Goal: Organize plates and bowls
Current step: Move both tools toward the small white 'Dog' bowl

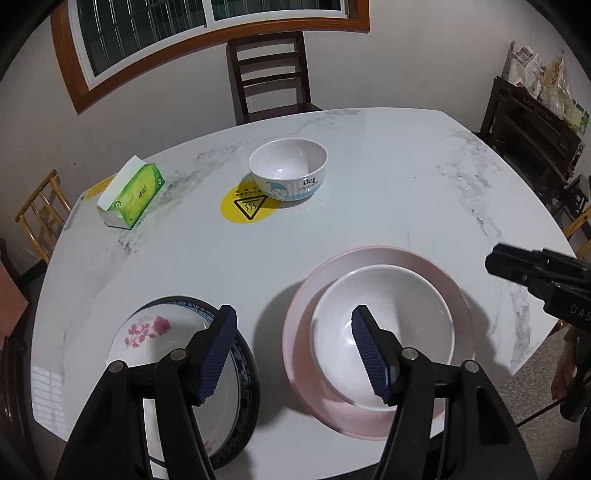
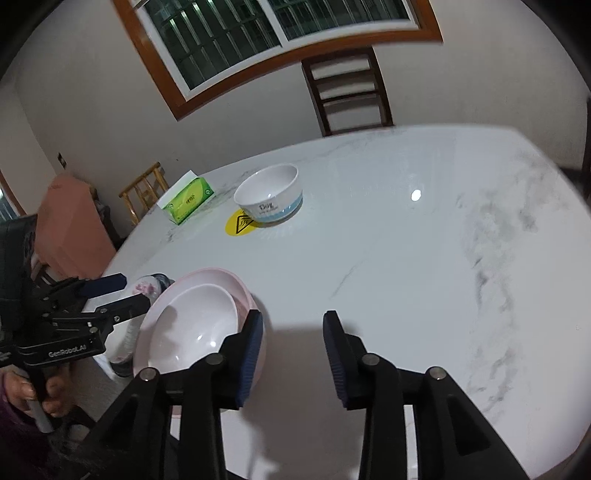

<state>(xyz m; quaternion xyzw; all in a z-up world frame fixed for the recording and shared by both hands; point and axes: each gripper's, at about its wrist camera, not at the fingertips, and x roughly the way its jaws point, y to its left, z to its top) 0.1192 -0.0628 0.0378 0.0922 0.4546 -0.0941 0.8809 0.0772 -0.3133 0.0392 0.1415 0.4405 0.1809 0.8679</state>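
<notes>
Black two-finger left gripper (image 1: 293,345) with blue ribbed pads (image 1: 218,350) is spread wide, gripping nothing, hovering over the near edge of the white marble-pattern table (image 1: 388,192). Its left finger overlaps the flower-painted white plate (image 1: 147,332), which sits on a dark blue-patterned plate (image 1: 246,373). Its right finger sits over the plain white bowl (image 1: 399,314).

That white bowl is nested in the pale pink round plate (image 1: 310,295); both plate stacks are at the near edge, side by side, not touching.

Right gripper (image 2: 293,354) is also spread, empty, tilted down over bare tabletop just right of the pink plate; its left pad (image 2: 253,354) overlaps the pink rim in view, contact unclear. In the left wrist view it enters from the right edge, beside the pink plate. The person's hand (image 2: 22,391) on the left gripper's handle is visible at lower left of the right wrist view.

Further back, mid-table: white ribbed bowl with cartoon print and blue band (image 1: 288,168), upright, partly covering a yellow round hot-surface sticker (image 1: 242,208). Left of that bowl: green tissue box (image 1: 131,195), well apart from it.

Behind the table: dark wooden chair (image 1: 269,74) under a wood-framed window (image 1: 207,18).
</notes>
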